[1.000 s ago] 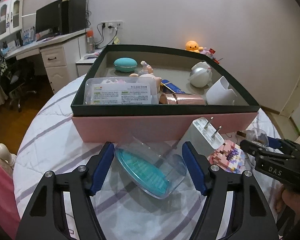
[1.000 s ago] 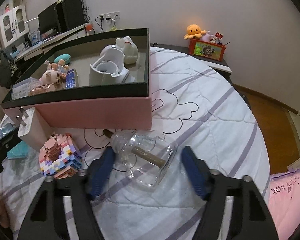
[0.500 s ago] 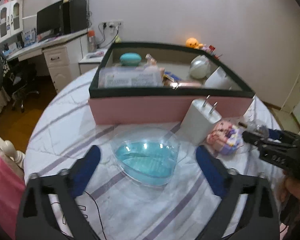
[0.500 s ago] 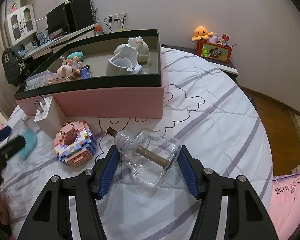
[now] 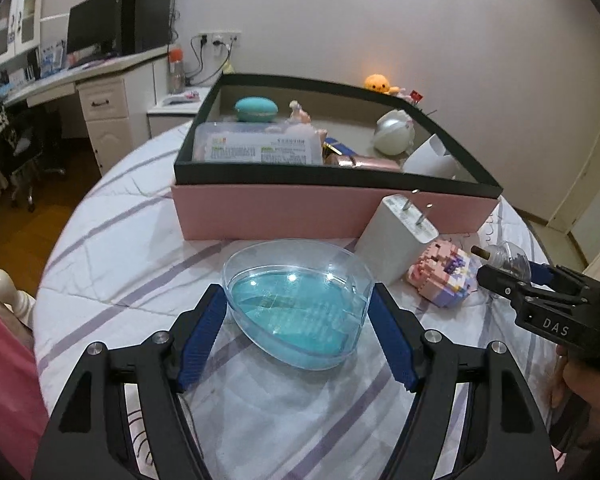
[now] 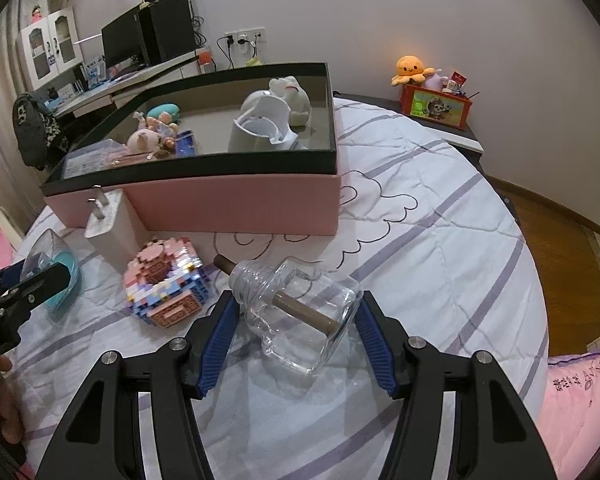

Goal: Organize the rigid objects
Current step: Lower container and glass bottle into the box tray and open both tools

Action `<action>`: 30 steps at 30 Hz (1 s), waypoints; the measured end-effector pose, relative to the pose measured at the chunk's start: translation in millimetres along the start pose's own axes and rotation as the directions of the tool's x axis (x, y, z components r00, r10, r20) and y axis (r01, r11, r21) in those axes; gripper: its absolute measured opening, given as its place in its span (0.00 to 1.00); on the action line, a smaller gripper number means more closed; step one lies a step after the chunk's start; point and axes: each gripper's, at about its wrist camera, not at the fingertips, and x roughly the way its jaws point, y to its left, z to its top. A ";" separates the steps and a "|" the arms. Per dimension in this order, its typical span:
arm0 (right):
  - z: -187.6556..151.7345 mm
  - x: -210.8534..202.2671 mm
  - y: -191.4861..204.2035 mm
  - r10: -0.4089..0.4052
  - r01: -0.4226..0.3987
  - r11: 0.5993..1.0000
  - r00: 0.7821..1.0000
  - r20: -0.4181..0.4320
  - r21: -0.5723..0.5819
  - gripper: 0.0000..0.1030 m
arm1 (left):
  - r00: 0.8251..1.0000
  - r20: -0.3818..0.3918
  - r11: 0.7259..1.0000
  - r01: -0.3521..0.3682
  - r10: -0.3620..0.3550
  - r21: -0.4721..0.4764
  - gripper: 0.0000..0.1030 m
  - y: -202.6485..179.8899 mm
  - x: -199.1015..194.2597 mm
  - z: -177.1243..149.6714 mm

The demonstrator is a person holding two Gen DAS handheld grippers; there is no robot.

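Left tongs (image 5: 298, 312), black arms with ribbed blue pads, are closing on a clear heart-shaped dish (image 5: 298, 300) with a teal bottom; both pads touch its rim. Right tongs (image 6: 296, 324) stand clamped on a squat glass bottle (image 6: 300, 316) lying on its side, a brown stick through its threaded neck.

Bedspread (image 6: 440, 248): quilted white cloth, lilac stripes, carries everything.

Box (image 5: 300, 212): smooth pink walls, dark rim, rectangular, filled with small toys, just behind the loose items.

Charger (image 5: 396, 236): white matte block, two metal prongs, leaning by the box wall.

Brick toy (image 6: 168, 280): pink and pastel studded blocks, lumpy, between dish and bottle.
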 end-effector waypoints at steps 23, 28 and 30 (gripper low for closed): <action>99.3 -70.3 51.7 0.141 -0.115 0.985 0.968 0.210 -0.130 0.59 | 0.966 0.257 0.997 -0.046 0.030 0.058 0.72 6.5 -58.3 119.7; 129.9 -44.4 52.3 0.133 -0.112 0.987 0.970 0.201 -0.113 0.59 | 0.966 0.256 0.997 -0.058 0.044 0.047 0.72 13.0 -36.9 147.5; 139.3 -28.4 51.4 0.131 -0.114 0.989 0.974 0.184 -0.099 0.59 | 0.968 0.247 0.997 -0.059 0.047 0.041 0.72 15.5 -23.7 155.8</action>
